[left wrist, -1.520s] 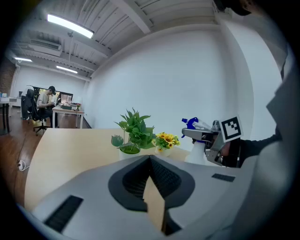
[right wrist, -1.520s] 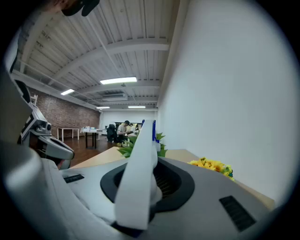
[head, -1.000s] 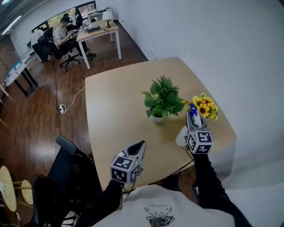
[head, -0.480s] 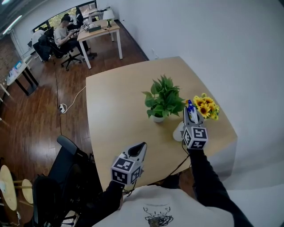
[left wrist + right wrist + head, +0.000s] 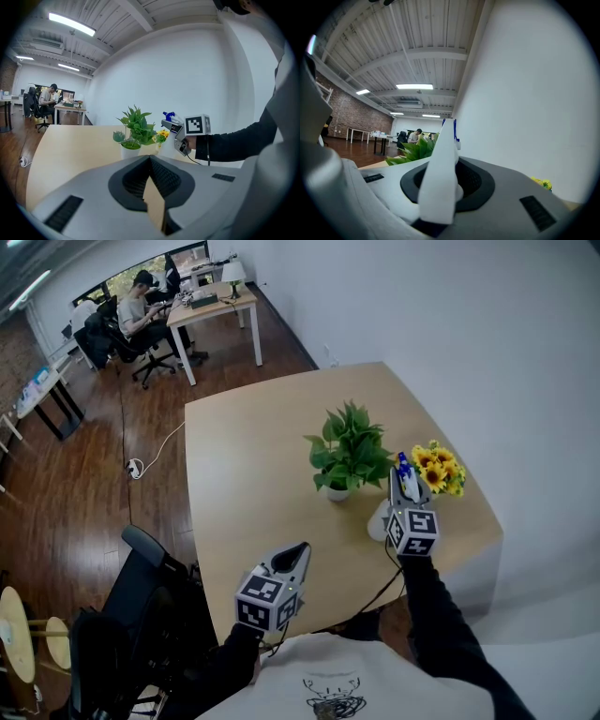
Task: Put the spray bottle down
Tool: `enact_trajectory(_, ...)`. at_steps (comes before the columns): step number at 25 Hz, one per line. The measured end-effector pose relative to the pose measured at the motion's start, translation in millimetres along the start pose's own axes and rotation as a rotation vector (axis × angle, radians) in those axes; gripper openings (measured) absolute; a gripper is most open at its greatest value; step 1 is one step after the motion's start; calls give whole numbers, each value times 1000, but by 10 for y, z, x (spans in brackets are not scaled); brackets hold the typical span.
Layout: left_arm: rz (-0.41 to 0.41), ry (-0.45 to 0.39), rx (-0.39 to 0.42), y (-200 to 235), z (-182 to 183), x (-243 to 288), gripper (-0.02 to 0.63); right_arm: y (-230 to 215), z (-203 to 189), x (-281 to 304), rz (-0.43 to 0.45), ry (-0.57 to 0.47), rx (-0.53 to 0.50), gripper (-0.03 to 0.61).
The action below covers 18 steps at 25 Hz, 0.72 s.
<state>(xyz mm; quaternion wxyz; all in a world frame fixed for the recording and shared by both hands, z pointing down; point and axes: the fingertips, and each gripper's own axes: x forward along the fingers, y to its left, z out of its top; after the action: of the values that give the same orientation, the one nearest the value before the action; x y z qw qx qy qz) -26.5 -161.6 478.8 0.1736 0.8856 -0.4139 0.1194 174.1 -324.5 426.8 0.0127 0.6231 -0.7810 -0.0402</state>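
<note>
My right gripper [image 5: 405,486] is shut on a white spray bottle [image 5: 380,521] with a blue nozzle, holding it at its neck. The bottle hangs upright between the potted green plant [image 5: 349,448] and the yellow sunflowers [image 5: 438,467], at the table's right side. I cannot tell whether its base touches the table [image 5: 253,456]. In the right gripper view the bottle [image 5: 440,178] fills the gap between the jaws. The left gripper view shows the bottle [image 5: 169,140] and the marker cube beside the plant. My left gripper [image 5: 296,553] is shut and empty, over the table's near edge.
The plant's white pot [image 5: 337,491] stands just left of the bottle. A black office chair [image 5: 150,568] is at the table's near left corner. A cable [image 5: 155,451] lies on the wood floor. People sit at a far desk [image 5: 211,306].
My right gripper has shifted slightly left, towards the plant, with the bottle in it. The left gripper has stayed put.
</note>
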Motion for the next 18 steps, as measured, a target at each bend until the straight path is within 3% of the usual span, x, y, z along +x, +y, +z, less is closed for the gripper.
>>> enact_trajectory(10,4,0,2,27,13,-15,-8,11,-19,13,13,4,3,51)
enact_trajectory(18,0,5,13,21,33,-11,-8,13,-66,-25,32,18,21,121)
